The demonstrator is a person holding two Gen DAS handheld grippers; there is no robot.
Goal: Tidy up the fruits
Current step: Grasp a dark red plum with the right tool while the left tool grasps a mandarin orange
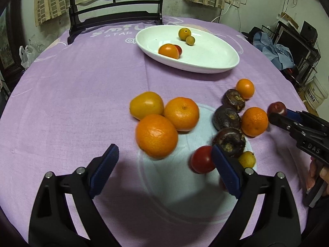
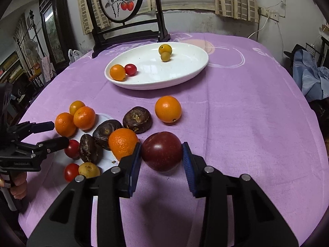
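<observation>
Currently right gripper (image 2: 161, 158) clenched on dark red plum (image 2: 161, 154); white dish (image 2: 191, 73) lies ahead, slightly left; left gripper (image 1: 164, 171) released.

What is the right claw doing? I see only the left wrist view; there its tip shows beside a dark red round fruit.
Observer: The right claw has both blue pads against that dark red round plum, which rests on the purple cloth.
Operator: Is anything crowding it?
Observer: Yes, a round orange mandarin sits right beside the outside of one finger; whether they touch, I cannot tell.
Operator: Does your view show fruit hidden from me?
Observer: A second red cherry tomato lies beside the small yellow fruit.
</observation>
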